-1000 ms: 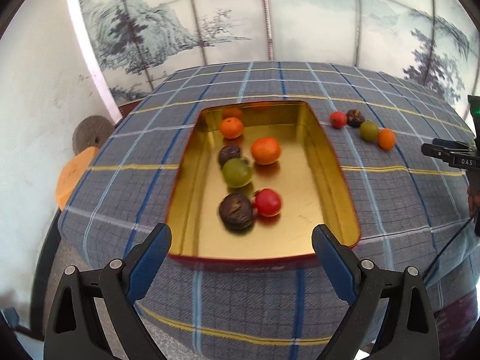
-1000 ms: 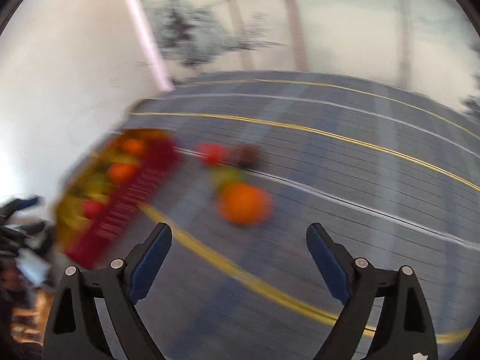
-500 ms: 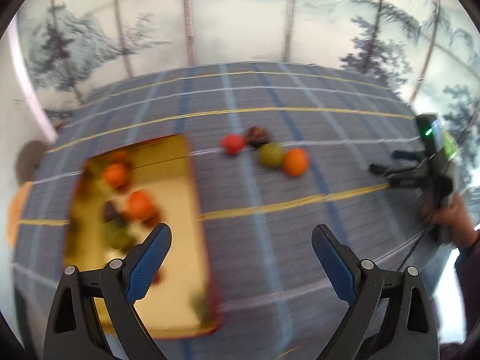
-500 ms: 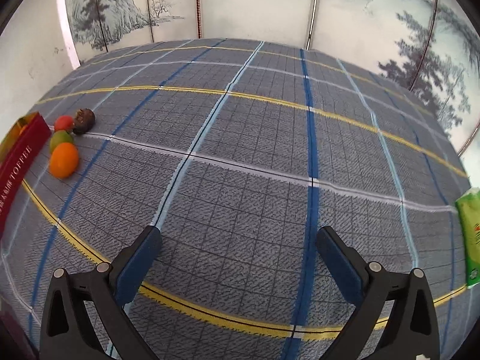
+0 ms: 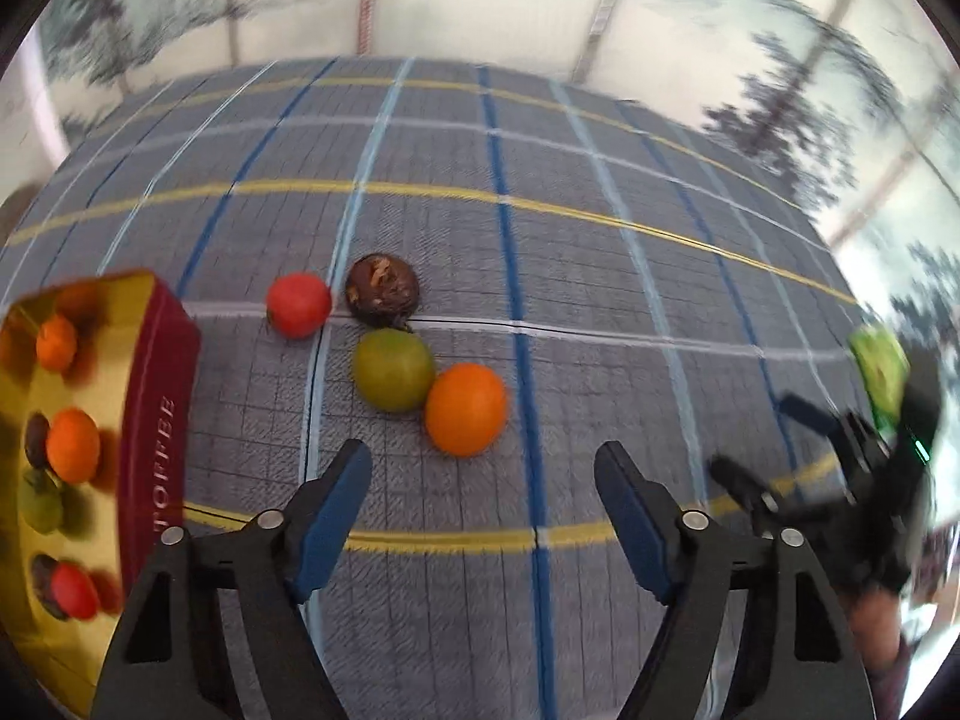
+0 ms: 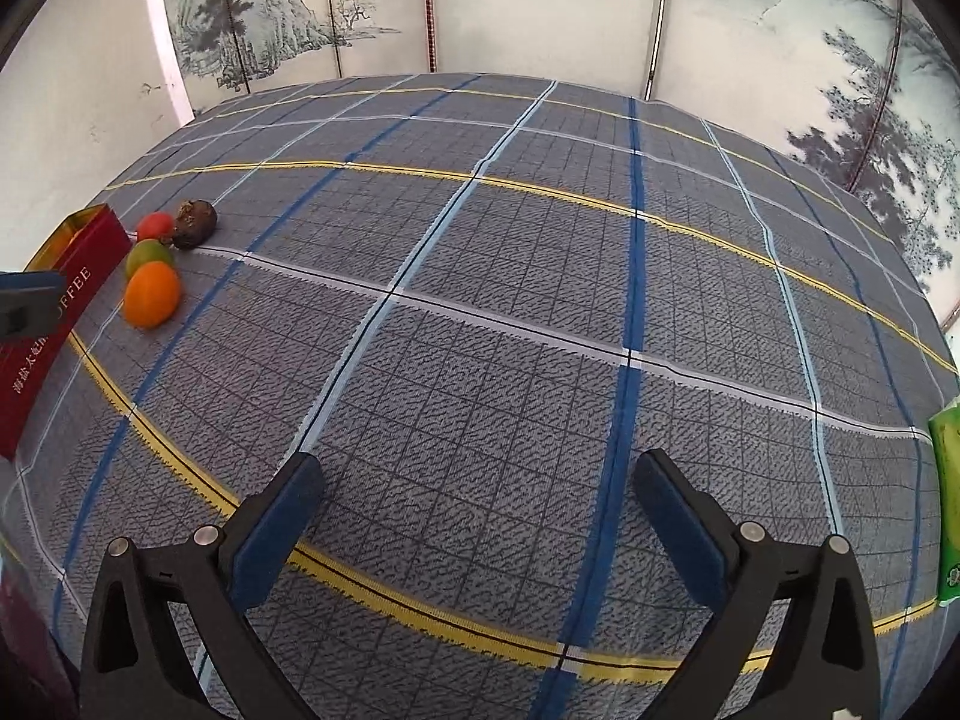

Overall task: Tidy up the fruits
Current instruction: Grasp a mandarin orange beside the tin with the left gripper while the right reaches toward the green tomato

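Several fruits lie together on the plaid tablecloth: an orange one (image 5: 465, 408), a green one (image 5: 392, 368), a red one (image 5: 298, 305) and a dark brown one (image 5: 382, 290). My left gripper (image 5: 483, 480) is open and empty, just short of the orange fruit. A gold tin with red sides (image 5: 157, 438) holds several fruits at the left. My right gripper (image 6: 474, 501) is open and empty over bare cloth, far right of the same fruits: the orange fruit (image 6: 152, 293) and the tin (image 6: 60, 306) show at its left.
The right gripper and the hand holding it show at the right of the left wrist view (image 5: 852, 480). A green packet (image 6: 948, 498) lies at the table's right edge. Painted screen panels stand behind the table.
My left gripper has swung right from over the tin and moved close to the loose fruits. My right gripper has turned away from the fruits, which now sit far to its left.
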`<action>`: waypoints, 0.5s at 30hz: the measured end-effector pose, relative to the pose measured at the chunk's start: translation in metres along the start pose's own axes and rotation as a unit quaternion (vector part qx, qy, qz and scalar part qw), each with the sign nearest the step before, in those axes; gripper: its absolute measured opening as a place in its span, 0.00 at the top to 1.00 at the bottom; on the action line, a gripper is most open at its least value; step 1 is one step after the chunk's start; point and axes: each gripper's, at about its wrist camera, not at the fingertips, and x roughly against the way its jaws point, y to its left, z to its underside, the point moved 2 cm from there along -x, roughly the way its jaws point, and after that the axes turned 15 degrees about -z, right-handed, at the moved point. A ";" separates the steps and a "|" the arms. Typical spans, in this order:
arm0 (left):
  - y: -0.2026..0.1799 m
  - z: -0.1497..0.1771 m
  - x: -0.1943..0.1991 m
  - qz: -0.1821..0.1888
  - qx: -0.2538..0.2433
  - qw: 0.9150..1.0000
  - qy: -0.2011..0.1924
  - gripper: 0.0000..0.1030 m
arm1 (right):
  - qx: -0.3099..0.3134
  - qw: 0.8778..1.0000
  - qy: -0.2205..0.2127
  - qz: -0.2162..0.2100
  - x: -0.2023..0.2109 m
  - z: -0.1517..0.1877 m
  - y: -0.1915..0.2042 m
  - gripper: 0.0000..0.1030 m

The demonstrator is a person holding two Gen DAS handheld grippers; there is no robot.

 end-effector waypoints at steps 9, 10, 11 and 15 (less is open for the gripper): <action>-0.010 -0.005 -0.036 -0.034 0.039 0.998 0.030 0.43 | 0.001 0.999 -0.007 -0.031 0.004 0.002 0.001 0.00; -0.009 -0.006 -0.036 -0.034 0.047 0.998 0.021 0.45 | 0.000 0.999 -0.008 -0.032 0.004 0.002 0.001 0.00; -0.009 -0.006 -0.036 -0.028 0.055 0.998 0.019 0.51 | -0.001 0.999 -0.008 -0.034 0.005 0.001 0.001 0.00; -0.005 -0.003 -0.035 -0.024 0.056 0.998 0.016 0.67 | -0.004 0.999 -0.012 -0.044 0.006 0.001 -0.001 0.00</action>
